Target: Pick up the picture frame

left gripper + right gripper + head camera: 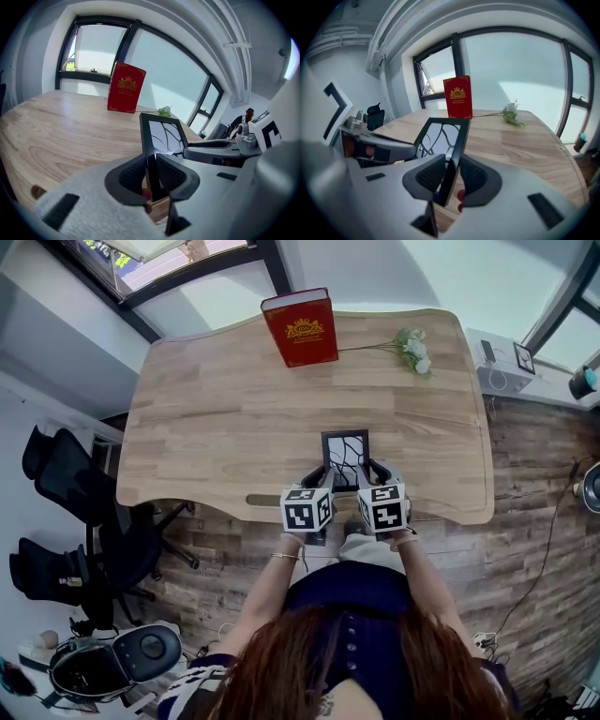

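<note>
The picture frame (345, 457) is black with a dark branching pattern behind its glass, and it stands nearly upright over the front edge of the wooden desk (216, 418). My left gripper (319, 476) is shut on the frame's left side bar; in the left gripper view both ribbed pads press the bar of the frame (161, 136) at the left gripper (152, 176). My right gripper (372, 474) is shut on the right side bar, and the pads of the right gripper (451, 176) squeeze the frame (440, 136). The jaws hide the frame's bottom edge.
A red book (300, 327) stands upright at the desk's far edge, with a white flower sprig (412, 348) lying to its right. Black office chairs (66, 484) stand left of the desk. A ledge with small devices (506, 362) runs along the right.
</note>
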`<state>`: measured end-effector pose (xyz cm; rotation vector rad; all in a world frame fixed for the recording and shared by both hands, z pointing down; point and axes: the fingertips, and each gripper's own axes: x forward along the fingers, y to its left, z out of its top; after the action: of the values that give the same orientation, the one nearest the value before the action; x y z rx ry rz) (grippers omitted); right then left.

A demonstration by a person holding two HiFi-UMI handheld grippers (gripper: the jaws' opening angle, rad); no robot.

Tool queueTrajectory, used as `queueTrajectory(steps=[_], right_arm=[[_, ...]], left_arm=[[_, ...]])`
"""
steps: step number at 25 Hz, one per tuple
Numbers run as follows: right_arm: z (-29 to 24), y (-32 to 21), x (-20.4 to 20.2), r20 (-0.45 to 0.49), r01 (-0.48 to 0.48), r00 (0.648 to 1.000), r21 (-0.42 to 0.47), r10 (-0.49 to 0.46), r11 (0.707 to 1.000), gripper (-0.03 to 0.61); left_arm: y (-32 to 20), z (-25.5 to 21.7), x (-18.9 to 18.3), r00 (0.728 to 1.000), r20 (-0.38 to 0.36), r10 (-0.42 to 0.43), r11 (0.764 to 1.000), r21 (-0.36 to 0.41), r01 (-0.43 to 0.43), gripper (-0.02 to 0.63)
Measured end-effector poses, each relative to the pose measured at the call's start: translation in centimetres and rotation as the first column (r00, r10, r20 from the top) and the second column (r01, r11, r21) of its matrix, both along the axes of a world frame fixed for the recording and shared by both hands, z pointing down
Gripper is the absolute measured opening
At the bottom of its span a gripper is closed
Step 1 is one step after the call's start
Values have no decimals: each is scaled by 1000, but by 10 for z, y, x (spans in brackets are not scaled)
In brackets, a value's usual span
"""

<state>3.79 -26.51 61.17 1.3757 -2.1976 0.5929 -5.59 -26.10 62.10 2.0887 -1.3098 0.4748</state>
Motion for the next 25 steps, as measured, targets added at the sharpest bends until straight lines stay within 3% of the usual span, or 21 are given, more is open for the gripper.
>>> queueTrajectory(steps=[25], right_arm=[[-65,33,-8,-30,-3,1000,169,9,986,103]], left_arm=[[30,-64,-8,1000,-7,23,989,145,-22,84]])
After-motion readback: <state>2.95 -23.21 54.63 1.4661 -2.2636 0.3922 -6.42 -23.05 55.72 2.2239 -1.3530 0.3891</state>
